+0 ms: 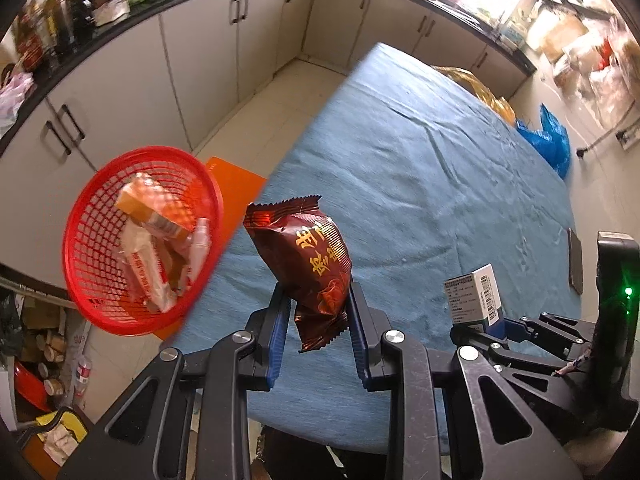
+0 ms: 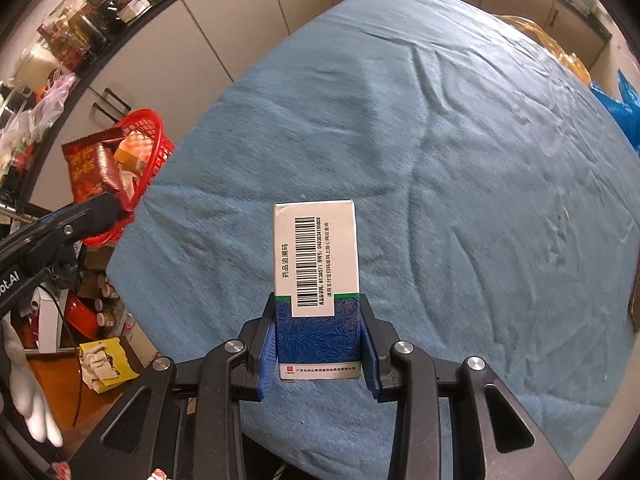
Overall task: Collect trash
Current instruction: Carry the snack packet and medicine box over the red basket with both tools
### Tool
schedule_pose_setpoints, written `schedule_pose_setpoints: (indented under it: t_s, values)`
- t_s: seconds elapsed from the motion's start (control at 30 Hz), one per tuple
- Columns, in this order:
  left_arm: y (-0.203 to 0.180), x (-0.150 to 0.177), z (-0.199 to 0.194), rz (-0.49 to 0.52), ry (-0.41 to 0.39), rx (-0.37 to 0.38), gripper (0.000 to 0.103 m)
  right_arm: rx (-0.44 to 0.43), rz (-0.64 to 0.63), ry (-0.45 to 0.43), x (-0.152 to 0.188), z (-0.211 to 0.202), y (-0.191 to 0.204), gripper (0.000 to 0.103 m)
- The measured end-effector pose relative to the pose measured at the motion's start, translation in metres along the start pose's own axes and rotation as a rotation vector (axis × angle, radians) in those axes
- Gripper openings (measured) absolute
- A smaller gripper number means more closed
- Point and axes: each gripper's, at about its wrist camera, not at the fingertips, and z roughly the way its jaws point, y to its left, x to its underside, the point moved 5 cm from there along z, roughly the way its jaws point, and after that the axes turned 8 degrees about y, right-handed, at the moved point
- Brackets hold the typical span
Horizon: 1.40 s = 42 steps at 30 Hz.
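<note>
My left gripper (image 1: pixel 318 308) is shut on a dark red snack packet (image 1: pixel 308 256) with gold lettering, held above the left edge of the blue-covered table (image 1: pixel 420 168). To its left stands a red mesh basket (image 1: pixel 96 216) off the table's edge, holding several boxes and wrappers. My right gripper (image 2: pixel 318 322) is shut on a white and blue medicine box (image 2: pixel 316 280) with a barcode, held upright over the blue cloth. In the right wrist view the snack packet (image 2: pixel 86 164) and the basket (image 2: pixel 154 142) show at the left. The left wrist view shows the medicine box (image 1: pixel 476 294) at the right.
An orange board (image 1: pixel 236 178) lies under the basket. A dark flat object (image 1: pixel 575 262) lies on the table's right side. A blue plastic bag (image 1: pixel 548 140) and a yellow bag (image 1: pixel 480 88) sit beyond the far edge. Cabinets (image 1: pixel 200 60) line the room; clutter (image 2: pixel 100 356) covers the floor at left.
</note>
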Motion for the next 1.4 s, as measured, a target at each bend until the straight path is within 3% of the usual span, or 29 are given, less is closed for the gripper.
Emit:
schedule_pose_setpoints:
  t_s: [0.2, 0.53, 0.73, 1.0, 1.4]
  values:
    - [0.042, -0.001, -0.011, -0.108, -0.025, 0.019, 0.027, -0.053, -0.054, 0.021, -0.028, -0.001, 0.025, 0.038]
    - [0.115, 0.007, -0.026, -0.272, -0.043, -0.048, 0.027, -0.159, -0.235, -0.026, -0.081, -0.035, 0.11, 0.038]
    - [0.131, 0.009, -0.037, -0.312, -0.071, -0.089, 0.027, -0.199, -0.253, -0.035, -0.084, -0.034, 0.136, 0.038]
    - [0.123, 0.003, -0.033, -0.281, -0.07, -0.101, 0.027, -0.179, -0.184, -0.01, -0.082, -0.022, 0.106, 0.038]
    - [0.08, 0.0, -0.028, -0.204, -0.061, -0.094, 0.027, -0.175, -0.104, -0.017, -0.063, -0.025, 0.056, 0.038]
